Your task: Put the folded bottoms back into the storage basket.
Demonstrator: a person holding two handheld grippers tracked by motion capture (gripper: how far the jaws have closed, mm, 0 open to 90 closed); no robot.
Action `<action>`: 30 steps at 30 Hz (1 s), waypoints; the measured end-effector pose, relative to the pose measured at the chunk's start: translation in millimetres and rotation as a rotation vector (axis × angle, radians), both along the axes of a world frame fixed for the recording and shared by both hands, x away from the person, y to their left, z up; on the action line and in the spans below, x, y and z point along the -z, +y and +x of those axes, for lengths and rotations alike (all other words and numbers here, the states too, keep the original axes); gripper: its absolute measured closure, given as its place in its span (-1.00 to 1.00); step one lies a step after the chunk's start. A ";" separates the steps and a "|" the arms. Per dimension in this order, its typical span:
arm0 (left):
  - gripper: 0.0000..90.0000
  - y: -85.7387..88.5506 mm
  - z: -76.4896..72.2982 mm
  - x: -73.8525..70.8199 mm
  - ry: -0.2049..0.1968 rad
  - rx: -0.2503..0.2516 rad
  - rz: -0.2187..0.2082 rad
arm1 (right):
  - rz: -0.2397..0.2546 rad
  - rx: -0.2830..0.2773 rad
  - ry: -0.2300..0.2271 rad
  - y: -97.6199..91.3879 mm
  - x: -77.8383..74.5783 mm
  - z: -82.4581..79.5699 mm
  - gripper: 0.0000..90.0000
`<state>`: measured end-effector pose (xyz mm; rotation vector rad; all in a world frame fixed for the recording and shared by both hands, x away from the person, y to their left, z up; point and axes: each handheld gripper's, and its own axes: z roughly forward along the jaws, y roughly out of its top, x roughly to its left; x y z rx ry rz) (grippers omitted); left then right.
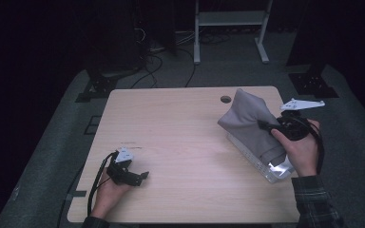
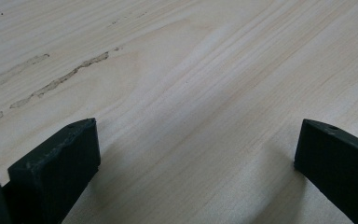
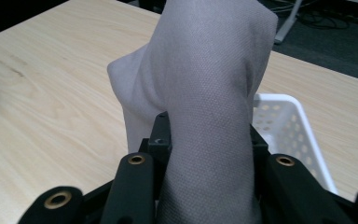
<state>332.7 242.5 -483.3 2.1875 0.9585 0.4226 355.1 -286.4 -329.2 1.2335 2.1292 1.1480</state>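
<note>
- Here, a grey cloth (image 1: 249,124) is lifted over the white basket (image 1: 266,167) at the table's (image 1: 180,142) right side, its lower part hanging into the basket.
- The right gripper (image 1: 266,126) has its jaws clamped on the cloth, which bunches up between them in the right gripper view (image 3: 205,116).
- The left gripper (image 1: 142,176) rests low at the near left, jaws wide apart over bare wood.

Table (image 1: 180,123) open — basket (image 1: 266,171) (right) blocks.
</note>
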 end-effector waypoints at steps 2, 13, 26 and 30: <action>-1.00 0.0 0.0 0.0 0.000 0.000 0.000 | -0.005 0.018 -0.003 -4.8 2.2 1.9 0.44; -1.00 -0.1 0.0 0.1 -0.002 -0.001 -0.001 | -0.011 0.090 0.025 -21.3 19.0 9.1 0.44; -1.00 -0.1 0.0 0.2 -0.002 -0.001 -0.001 | -0.026 0.101 0.086 -22.7 44.3 15.5 0.44; -1.00 -0.1 0.0 0.2 -0.002 -0.001 -0.001 | -0.045 0.107 0.110 -21.4 51.9 17.1 0.43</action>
